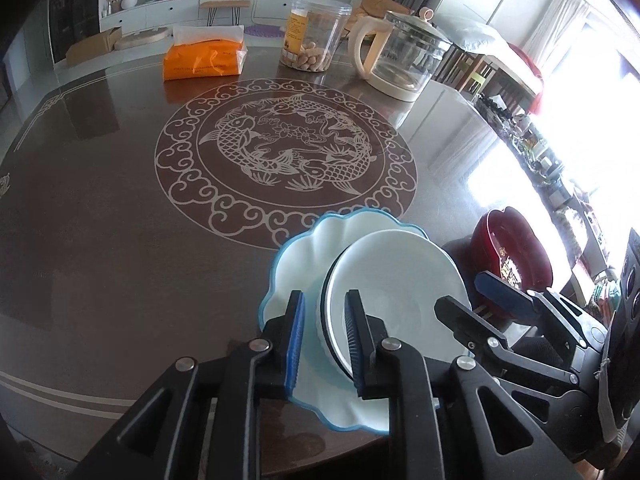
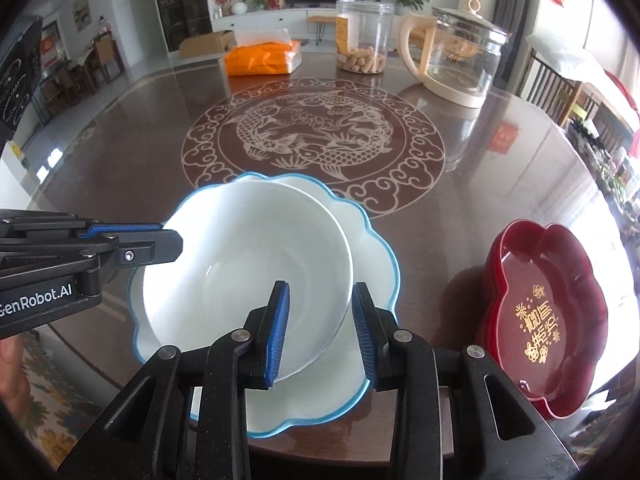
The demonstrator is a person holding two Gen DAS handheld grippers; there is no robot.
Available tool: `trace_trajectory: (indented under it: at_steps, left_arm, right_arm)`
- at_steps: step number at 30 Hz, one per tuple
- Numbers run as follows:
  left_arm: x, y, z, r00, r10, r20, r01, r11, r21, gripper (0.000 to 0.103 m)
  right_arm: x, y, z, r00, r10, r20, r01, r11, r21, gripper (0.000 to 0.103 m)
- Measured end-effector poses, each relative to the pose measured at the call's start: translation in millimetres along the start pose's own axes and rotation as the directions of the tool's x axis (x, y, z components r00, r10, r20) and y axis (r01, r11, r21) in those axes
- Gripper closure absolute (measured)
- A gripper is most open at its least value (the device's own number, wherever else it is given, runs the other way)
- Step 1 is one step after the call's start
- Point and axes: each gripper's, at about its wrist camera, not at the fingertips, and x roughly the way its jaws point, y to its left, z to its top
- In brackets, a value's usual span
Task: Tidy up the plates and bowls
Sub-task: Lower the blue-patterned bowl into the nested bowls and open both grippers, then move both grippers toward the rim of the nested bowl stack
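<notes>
on the near edge of a dark round table [image 2: 120,140] with a pale fish pattern in its middle, a flat white plate [image 2: 372,248] with a wavy blue rim. resting on that plate, a plain white bowl [image 2: 240,272], tilted, with its opening turned toward the near side and its far rim raised. astride the bowl's near edge, the right gripper [image 2: 322,332], fingers spread, one blue pad inside the bowl and the other outside it over the plate, with a clear gap on the outer side. at the bowl's left edge, the left gripper [image 1: 325,340], likewise spread, its fingers on either side of the rim: inner finger close against the bowl's inside wall, outer finger apart from the bowl with a strip of plate showing between. from the right wrist view, no telling whether either left pad truly presses the rim. just right of the plate and apart from it, a dark red flower-shaped dish [image 2: 552,300] with gold characters inside, seemingly stacked on another of the same kind. well apart across the far side of the table, an orange pack of tissues [image 2: 262,58], a clear plastic jar [image 2: 364,36] with some snacks at its bottom, and a glass kettle [image 2: 460,52] with a cream handle and base.
</notes>
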Motion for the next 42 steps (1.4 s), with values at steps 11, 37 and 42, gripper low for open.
trace_trajectory:
  at_steps: [11,37,42]
  left_arm:
    - [-55.1,-14.3,-31.9,0.962,0.107,0.253,-0.122,0.992,0.044,0.016]
    - [-44.0,-17.9,-68.2,0.976,0.124,0.179,-0.135,0.99,0.046,0.016]
    - [-42.0,-13.5,-67.9,0.975,0.135,0.175,-0.143,0.989,0.038,0.016]
  right_arm:
    - [-90.0,-24.9,-32.8,0.945,-0.138,0.295,0.075,0.973,0.216,0.032]
    - [-71.3,-39.8,-79.2,0.979,-0.107,0.175,0.049,0.95,0.309,0.032]
    - [-70.2,-38.9,-81.3,0.978,-0.111,0.174,0.054,0.951,0.305,0.032]
